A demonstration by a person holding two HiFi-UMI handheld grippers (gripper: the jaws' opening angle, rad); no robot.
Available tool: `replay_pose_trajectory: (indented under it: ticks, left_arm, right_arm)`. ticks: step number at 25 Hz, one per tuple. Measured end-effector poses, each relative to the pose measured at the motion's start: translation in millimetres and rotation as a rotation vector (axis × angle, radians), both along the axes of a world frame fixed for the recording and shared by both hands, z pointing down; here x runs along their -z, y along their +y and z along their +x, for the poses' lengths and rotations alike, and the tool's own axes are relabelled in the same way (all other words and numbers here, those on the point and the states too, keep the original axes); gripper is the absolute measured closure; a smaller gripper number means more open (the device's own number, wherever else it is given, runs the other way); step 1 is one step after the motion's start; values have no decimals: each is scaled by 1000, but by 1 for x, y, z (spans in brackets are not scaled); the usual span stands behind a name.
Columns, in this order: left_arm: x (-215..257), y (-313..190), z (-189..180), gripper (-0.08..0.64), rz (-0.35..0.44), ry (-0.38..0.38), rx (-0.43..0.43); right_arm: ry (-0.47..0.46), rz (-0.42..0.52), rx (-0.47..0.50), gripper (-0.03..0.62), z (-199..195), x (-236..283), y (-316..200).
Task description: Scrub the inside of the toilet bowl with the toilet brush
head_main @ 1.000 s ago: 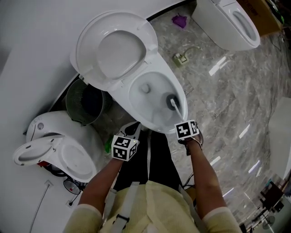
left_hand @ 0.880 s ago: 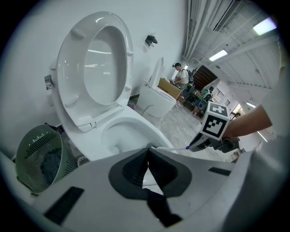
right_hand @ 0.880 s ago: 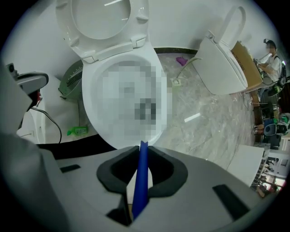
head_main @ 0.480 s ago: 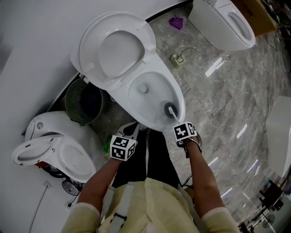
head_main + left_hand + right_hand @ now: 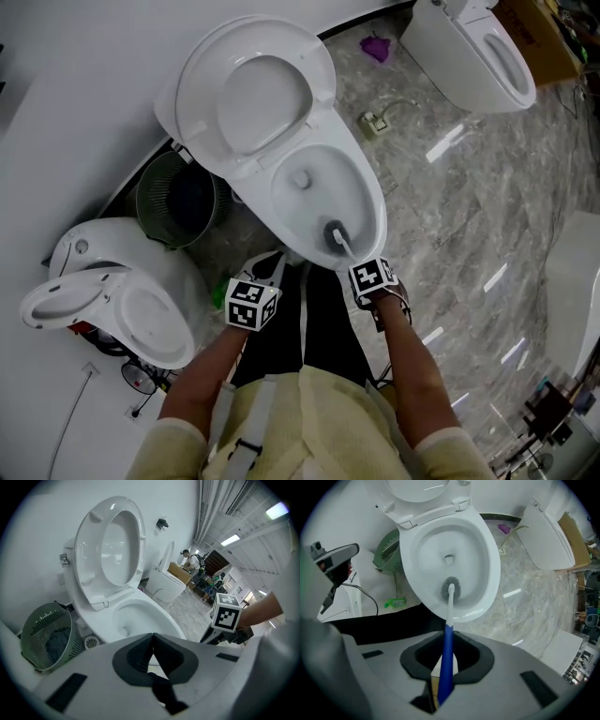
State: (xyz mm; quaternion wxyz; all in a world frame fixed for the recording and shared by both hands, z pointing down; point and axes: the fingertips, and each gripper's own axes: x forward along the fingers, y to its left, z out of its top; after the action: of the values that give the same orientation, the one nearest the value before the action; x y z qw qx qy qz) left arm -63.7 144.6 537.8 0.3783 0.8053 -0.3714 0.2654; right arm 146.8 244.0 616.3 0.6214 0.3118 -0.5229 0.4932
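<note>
From my end this reads as a test hall or showroom floor rather than a home bathroom. The open toilet point(image 5: 277, 167) backs onto a bare white wall point(image 5: 84, 75). A second toilet point(image 5: 459, 52) stands farther along to its right, and a third point(image 5: 122, 309) sits to its left, just past a green mesh basket point(image 5: 155, 211). All of them share one marbled floor point(image 5: 469, 206). Beyond the open toilet I see a cardboard box point(image 5: 525, 28) and strip lights point(image 5: 234, 539) on a high, exposed ceiling.
</note>
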Motion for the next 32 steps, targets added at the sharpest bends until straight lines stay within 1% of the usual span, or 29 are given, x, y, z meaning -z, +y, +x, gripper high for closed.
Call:
replay_pose_trajectory:
  ticks: [9,14,19,22,25,29,32]
  left_arm:
    - [-4,-4,-7,548,-9,-1,72]
    - [-6,-7,-13,548,-20,-8,136]
    - [-10,-12,-19,548,-28,-19,204]
    - [-10,-15,-21,548,-33,-26,241]
    - [-10,-18,-21,548,-36,-35,265]
    - [-9,-25,-16,548,-35,-41,284]
    - [-7,-30,-13,548,-33,-43,294]
  right_arm:
    - [-78,-9,93,520,-35,-7,-20]
    - [-111,-15,146,520,-48,-10,-34]
    - [-162,1,193,520,-63,-16,-54]
    - [-199,4,194,520,-70,-19,-67]
    - [-213,1,179,520,-75,-18,-81]
    - [-250,24,216,520,-85,-20,-100]
    - [-256,27,224,520,-91,-19,-109]
